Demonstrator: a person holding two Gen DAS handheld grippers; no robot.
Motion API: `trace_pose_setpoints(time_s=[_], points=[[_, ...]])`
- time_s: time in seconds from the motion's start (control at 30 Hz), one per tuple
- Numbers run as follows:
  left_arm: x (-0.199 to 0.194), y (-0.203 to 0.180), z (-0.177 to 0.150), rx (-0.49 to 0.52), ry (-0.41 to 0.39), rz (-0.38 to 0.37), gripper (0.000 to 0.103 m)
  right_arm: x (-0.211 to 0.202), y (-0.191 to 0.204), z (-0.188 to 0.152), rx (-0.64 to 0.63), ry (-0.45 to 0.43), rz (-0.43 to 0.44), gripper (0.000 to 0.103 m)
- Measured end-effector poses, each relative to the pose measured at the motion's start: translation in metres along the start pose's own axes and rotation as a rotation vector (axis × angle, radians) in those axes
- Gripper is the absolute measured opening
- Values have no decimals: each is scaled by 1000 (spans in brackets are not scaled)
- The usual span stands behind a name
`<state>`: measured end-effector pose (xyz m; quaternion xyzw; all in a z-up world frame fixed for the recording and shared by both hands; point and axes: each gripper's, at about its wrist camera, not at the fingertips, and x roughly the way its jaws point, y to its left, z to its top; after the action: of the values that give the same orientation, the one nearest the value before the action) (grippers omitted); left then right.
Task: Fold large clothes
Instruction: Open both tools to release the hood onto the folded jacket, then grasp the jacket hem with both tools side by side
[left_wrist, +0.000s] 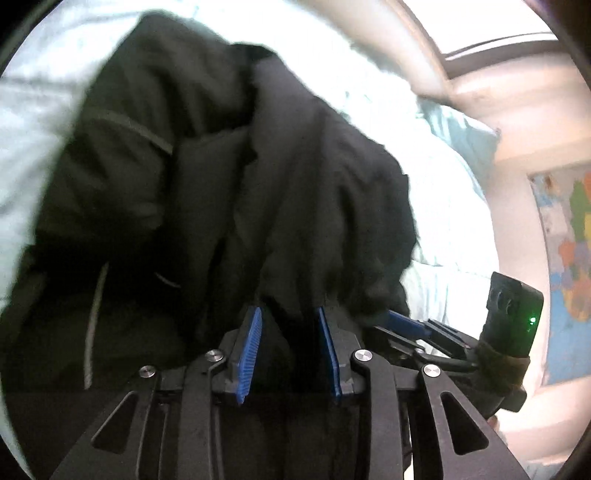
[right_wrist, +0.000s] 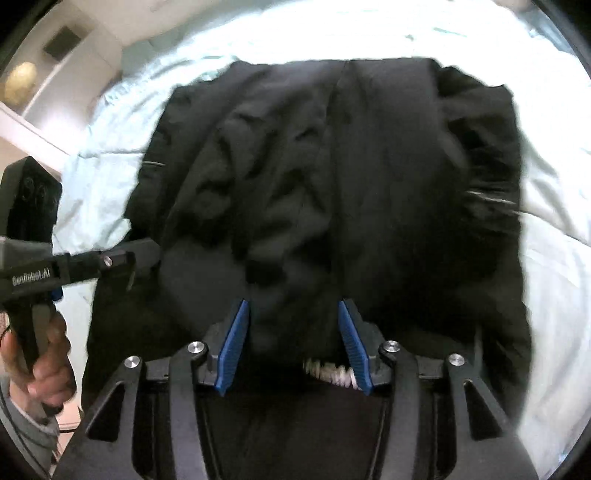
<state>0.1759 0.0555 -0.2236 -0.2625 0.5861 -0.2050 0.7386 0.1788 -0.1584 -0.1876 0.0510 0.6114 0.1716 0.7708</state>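
A large black jacket (left_wrist: 258, 166) with thin pale trim hangs bunched over a pale bed. My left gripper (left_wrist: 288, 314) is shut on a thick fold of it, dark cloth filling the gap between the blue pads. In the right wrist view the jacket (right_wrist: 369, 184) spreads wider across the bedding. My right gripper (right_wrist: 291, 302) is shut on its near edge, where a bit of white zip or label (right_wrist: 328, 373) shows by the right pad. The two grippers sit close side by side: a right pad (left_wrist: 406, 323) appears beside the left one.
The pale blue-white bedding (right_wrist: 332, 29) lies all around the jacket. A pillow (left_wrist: 458, 129) sits at the bed's far right, with a window (left_wrist: 498, 40) behind and a coloured map (left_wrist: 569, 251) on the wall. A hand (right_wrist: 44, 354) holds the left tool's body (right_wrist: 74, 269).
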Motion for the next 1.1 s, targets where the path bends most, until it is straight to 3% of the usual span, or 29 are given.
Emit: trace_pose_setpoints(time_s=[0.17,0.5,0.8,0.9,1.1], points=[[-41,-4,-27,-28,-25,47,33,-44,-12,-48,44,-46,2,55],[-101,54,-95,-212,-39,240,33,-82,-31,-144,109,-121,-65,59],[-93,68,-125,-243,61,369,33,-76,-78,-214,274,-100,-111,59],[-88,74,-134,-267,76,382,33,-78,-90,-233,318,-95,-112,59],[-85,77,-141,-273,39,413,33,-80,-99,-257,339,-60,-150,59]])
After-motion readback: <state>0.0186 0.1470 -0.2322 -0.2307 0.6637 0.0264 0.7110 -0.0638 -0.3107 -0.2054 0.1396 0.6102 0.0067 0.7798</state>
